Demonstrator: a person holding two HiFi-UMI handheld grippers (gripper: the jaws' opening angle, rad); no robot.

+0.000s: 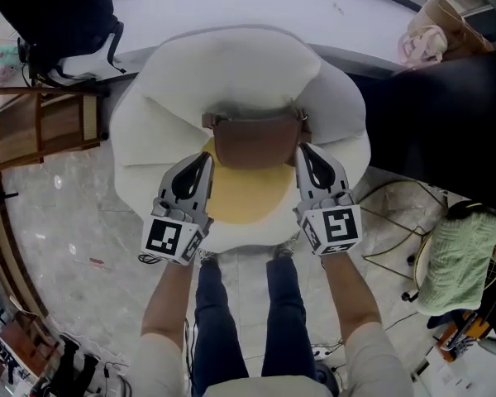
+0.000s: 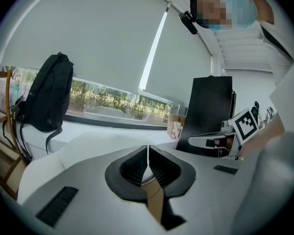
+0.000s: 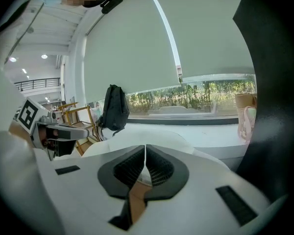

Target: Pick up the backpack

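Observation:
A small brown backpack (image 1: 256, 141) hangs over the yellow middle of a white flower-shaped cushion (image 1: 149, 131). My left gripper (image 1: 205, 160) is at its left side and my right gripper (image 1: 306, 152) at its right side. In the left gripper view the jaws (image 2: 147, 152) are shut, with a tan strap (image 2: 155, 199) running out below them. The right gripper (image 3: 145, 153) is likewise shut on a tan strap (image 3: 135, 199). A black backpack (image 1: 58, 15) stands on the window ledge at the far left, well away from both grippers.
A wooden chair (image 1: 41, 126) stands left of the cushion. A large black panel (image 1: 446, 131) rises on the right, with a green towel (image 1: 459, 259) and cables below it. A paper bag (image 1: 438, 27) sits on the ledge (image 1: 314, 7). The person's legs (image 1: 248, 321) stand right in front of the cushion.

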